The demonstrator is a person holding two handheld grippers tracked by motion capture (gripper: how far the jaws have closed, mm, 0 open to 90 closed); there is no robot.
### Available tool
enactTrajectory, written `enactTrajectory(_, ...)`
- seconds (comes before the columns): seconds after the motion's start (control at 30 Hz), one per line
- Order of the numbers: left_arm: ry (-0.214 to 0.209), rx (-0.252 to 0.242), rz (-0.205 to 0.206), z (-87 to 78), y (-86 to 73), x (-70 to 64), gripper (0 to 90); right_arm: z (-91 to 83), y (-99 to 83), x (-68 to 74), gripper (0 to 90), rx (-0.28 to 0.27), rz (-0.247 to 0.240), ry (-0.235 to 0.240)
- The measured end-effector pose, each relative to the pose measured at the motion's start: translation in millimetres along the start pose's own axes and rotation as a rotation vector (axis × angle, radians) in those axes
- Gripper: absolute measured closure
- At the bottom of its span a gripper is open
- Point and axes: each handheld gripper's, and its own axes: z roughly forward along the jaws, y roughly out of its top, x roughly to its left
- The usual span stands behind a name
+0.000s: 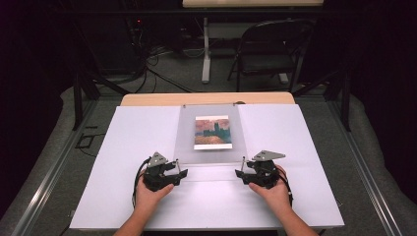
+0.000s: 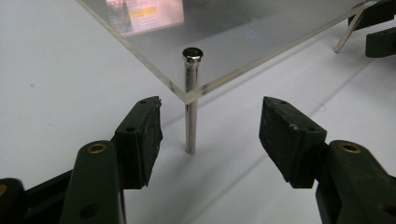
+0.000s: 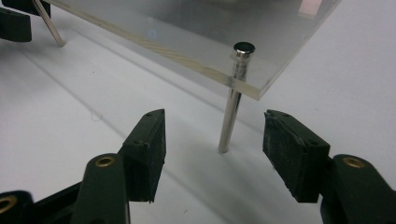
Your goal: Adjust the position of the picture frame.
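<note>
A clear acrylic sheet (image 1: 187,132) lies over a small painted picture (image 1: 212,132) on a white board (image 1: 133,147). Its near edge rests raised on two upright metal pins. My left gripper (image 1: 180,168) is at the near left corner. In the left gripper view it (image 2: 212,112) stands open, its jaws either side of the left pin (image 2: 190,107) without touching it. My right gripper (image 1: 240,172) is at the near right corner. In the right gripper view it (image 3: 215,123) is open around the right pin (image 3: 232,107), also apart from it.
The white board covers a wooden tabletop (image 1: 206,98). Behind the table stand a black folding chair (image 1: 273,49), a white desk leg (image 1: 206,49) and cables on the floor (image 1: 157,69). Bare board lies to both sides of the sheet.
</note>
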Motion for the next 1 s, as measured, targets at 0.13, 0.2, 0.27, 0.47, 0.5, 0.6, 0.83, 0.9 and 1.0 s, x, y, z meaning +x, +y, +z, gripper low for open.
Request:
enactTrajectory(0.13, 0.005, 0.001, 0.001, -6.3, -2.5, -1.8, 39.6, -7.8, -1.5, 1.3, 39.2, -0.011, 0.001, 0.003)
enactTrajectory(0.2, 0.008, -0.011, -0.001, -12.4, -3.6, -2.8, 39.6, -10.9, -1.9, 2.2, 39.3, -0.007, -0.001, 0.003)
enactTrajectory(0.27, 0.011, -0.022, 0.000, -18.6, -4.7, -3.3, 39.6, -16.7, -3.4, 3.6, 39.4, -0.007, -0.018, -0.001)
enactTrajectory(0.47, 0.022, -0.034, 0.003, -37.3, -9.5, -2.0, 39.6, -37.0, -11.6, 6.3, 39.3, -0.014, -0.038, 0.013)
enactTrajectory(0.5, 0.031, -0.044, -0.001, -41.6, -10.5, -1.7, 39.7, -39.3, -12.9, 6.7, 39.1, -0.007, -0.045, 0.011)
enactTrajectory(0.6, 0.026, -0.056, -0.004, -47.0, -10.8, -0.6, 41.6, -44.1, -15.5, 7.7, 40.9, -0.001, -0.049, 0.014)
enactTrajectory(0.83, 0.028, -0.054, -0.003, -55.2, -10.1, 0.0, 40.9, -56.7, -15.1, 6.5, 51.5, -0.009, -0.073, 0.063)
enactTrajectory(0.9, 0.033, -0.052, 0.005, -56.8, -9.7, 0.1, 40.7, -59.1, -15.3, 5.3, 51.6, -0.013, -0.068, 0.069)
enactTrajectory(1.0, 0.034, -0.052, 0.004, -58.4, -9.3, 0.2, 40.5, -61.7, -15.2, 3.8, 50.7, -0.033, -0.053, 0.055)
